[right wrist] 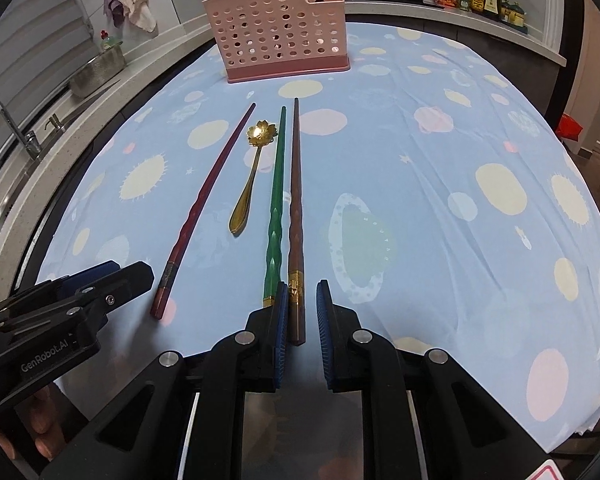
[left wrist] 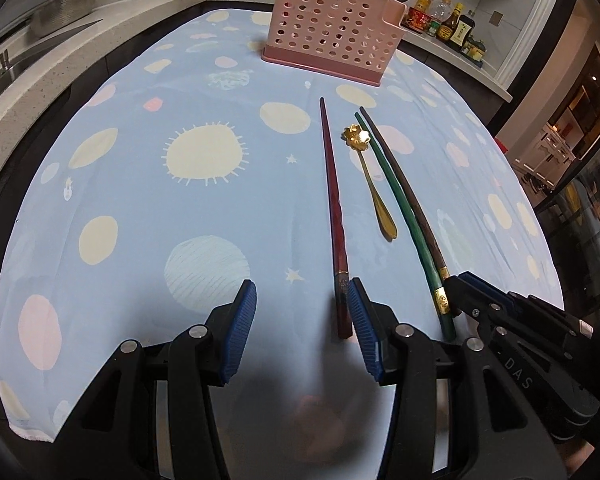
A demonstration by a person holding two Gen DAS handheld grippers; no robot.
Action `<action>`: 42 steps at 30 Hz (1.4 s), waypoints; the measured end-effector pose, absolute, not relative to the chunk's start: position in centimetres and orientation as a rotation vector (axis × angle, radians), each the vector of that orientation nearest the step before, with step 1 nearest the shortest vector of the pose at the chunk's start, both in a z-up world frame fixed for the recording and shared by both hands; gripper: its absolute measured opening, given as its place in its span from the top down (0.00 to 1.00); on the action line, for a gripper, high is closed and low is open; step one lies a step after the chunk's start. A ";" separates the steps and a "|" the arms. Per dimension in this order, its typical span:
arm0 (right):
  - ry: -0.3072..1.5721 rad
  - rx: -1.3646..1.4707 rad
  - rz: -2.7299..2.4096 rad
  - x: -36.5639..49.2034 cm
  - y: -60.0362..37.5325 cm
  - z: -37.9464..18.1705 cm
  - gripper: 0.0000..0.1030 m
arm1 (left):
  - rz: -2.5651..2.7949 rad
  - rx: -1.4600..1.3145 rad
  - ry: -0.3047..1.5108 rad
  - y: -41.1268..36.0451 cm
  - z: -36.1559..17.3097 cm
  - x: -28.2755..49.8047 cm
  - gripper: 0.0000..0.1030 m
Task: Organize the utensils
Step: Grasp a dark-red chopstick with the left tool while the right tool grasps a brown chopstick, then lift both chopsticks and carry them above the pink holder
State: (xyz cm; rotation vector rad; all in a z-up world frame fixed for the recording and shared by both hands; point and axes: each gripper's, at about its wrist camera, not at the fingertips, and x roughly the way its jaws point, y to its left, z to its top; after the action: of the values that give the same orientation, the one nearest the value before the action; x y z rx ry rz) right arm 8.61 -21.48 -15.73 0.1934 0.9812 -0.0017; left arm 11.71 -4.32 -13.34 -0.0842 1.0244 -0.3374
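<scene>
Chopsticks and a spoon lie on my blue spotted tablecloth [left wrist: 140, 184], near the pink perforated holder [left wrist: 332, 32] at the far side. Leftmost, my left gripper [left wrist: 302, 328] is spread, its right pad beside the red chopstick [left wrist: 334, 208]. Then the gold flower spoon [right wrist: 252, 172], the green chopstick [right wrist: 275, 200], and the brown chopstick [right wrist: 295, 216], around whose near end my right gripper [right wrist: 302, 320] stands narrowed, a gap left on the right.

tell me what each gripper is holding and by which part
Nothing is gripped. The left gripper stands open beside the red chopstick; the right gripper straddles the brown chopstick's thick end.
</scene>
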 end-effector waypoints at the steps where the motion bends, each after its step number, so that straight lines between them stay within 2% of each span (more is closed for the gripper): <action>1: 0.982 0.200 -0.001 8.6 -21.6 -15.9 0.87 | -0.342 -0.082 1.026 -4.5 -13.4 11.7 0.56; 15: 0.967 0.197 0.004 8.5 -21.6 -16.1 0.87 | -0.379 -0.033 0.995 -6.4 -14.0 11.4 0.58; 17: 0.966 0.198 0.003 8.5 -21.6 -16.1 0.88 | -0.393 -0.031 0.996 -6.6 -14.0 11.3 0.70; 19: 0.966 0.196 0.003 8.5 -21.5 -16.1 0.88 | -0.393 -0.021 0.995 -6.7 -14.1 11.3 0.73; 20: 0.967 0.194 0.002 8.5 -21.5 -16.1 0.88 | -0.396 -0.024 0.997 -6.7 -14.1 11.3 0.79; 25: 0.967 0.193 0.003 8.4 -21.5 -16.1 0.88 | -0.395 -0.046 1.007 -6.4 -14.2 11.5 0.93; 30: 0.968 0.198 0.006 8.3 -21.6 -16.1 0.92 | -0.399 -0.056 1.008 -6.2 -14.2 11.4 0.93; 42: 0.910 0.230 0.007 7.3 -22.1 -13.6 0.93 | -0.376 -0.124 0.947 -3.9 -10.8 11.2 0.93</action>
State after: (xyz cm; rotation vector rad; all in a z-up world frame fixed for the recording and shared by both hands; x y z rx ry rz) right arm 7.30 -22.09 -13.56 0.2301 0.9102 0.0073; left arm 11.19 -3.88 -10.79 -0.1243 0.9470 -0.3764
